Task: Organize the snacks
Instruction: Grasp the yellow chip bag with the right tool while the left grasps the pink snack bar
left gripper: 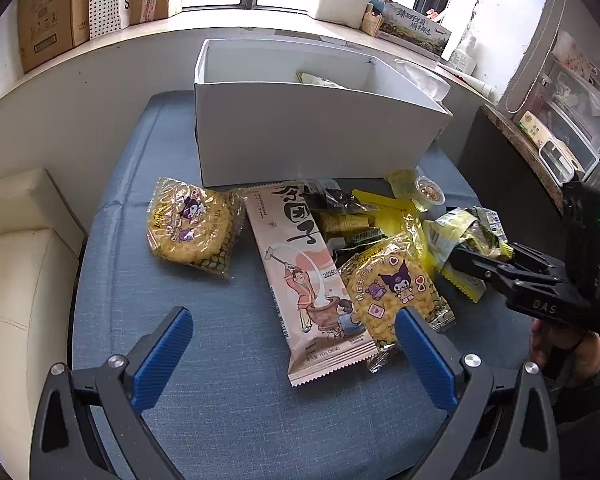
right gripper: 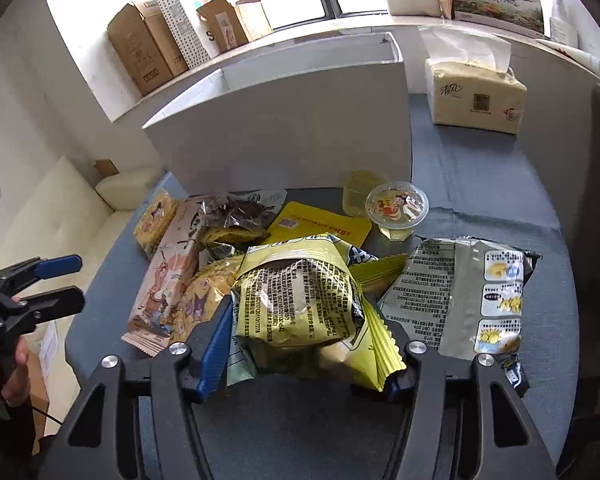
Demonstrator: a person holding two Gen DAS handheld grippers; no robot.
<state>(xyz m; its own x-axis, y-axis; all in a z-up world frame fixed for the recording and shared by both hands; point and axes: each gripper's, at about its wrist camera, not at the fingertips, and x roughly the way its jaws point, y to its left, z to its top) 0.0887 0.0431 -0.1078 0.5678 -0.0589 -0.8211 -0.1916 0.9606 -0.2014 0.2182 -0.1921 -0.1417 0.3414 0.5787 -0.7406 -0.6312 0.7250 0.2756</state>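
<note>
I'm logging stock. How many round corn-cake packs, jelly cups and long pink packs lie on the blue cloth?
Round corn-cake packs: 2
Jelly cups: 2
Long pink pack: 1
Total: 5

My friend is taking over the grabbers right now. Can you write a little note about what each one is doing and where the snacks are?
Right gripper: fingers closed on the yellow-green snack bag, at the right of the pile.
Left gripper: open, holding nothing, above the long pink packet.
Snacks: pile on the blue cloth in front of the white box; two round corn cakes, jelly cup, grey bag.
Done: one packet shows inside the box.
Left: nearly everything.
</note>
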